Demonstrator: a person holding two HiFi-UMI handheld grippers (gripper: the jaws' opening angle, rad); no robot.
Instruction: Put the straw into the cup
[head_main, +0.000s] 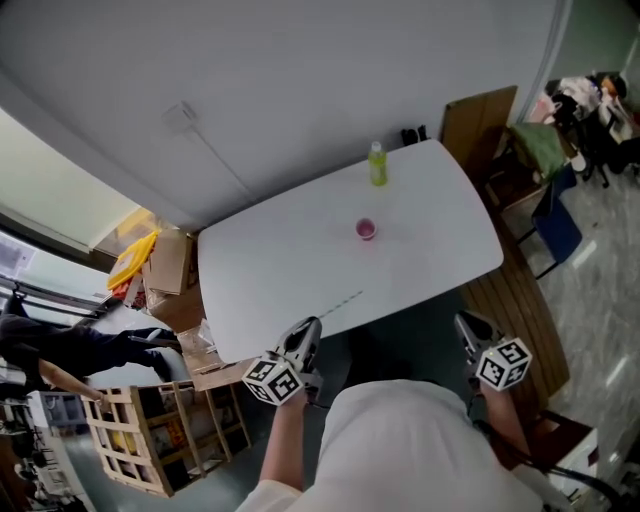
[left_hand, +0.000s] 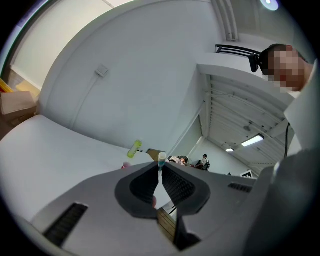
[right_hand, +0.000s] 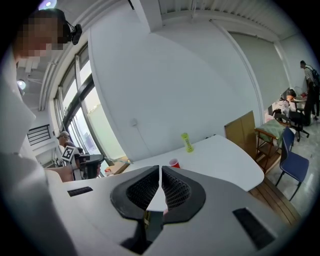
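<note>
My left tongs (head_main: 308, 330) pinch the straw (head_main: 342, 303) near one end so it points ahead at the cup (head_main: 366, 229) – mid-bench (head_main: 260, 270), well apart – right tongs (head_main: 466, 323) closed, empty.

Cup (head_main: 366, 229): small, red, upright, mouth open; mid-table (head_main: 270, 270), toward the far edge. Straw (head_main: 342, 303): thin, pale, pinched in left gripper (head_main: 310, 328), reaching over the near edge.
</note>
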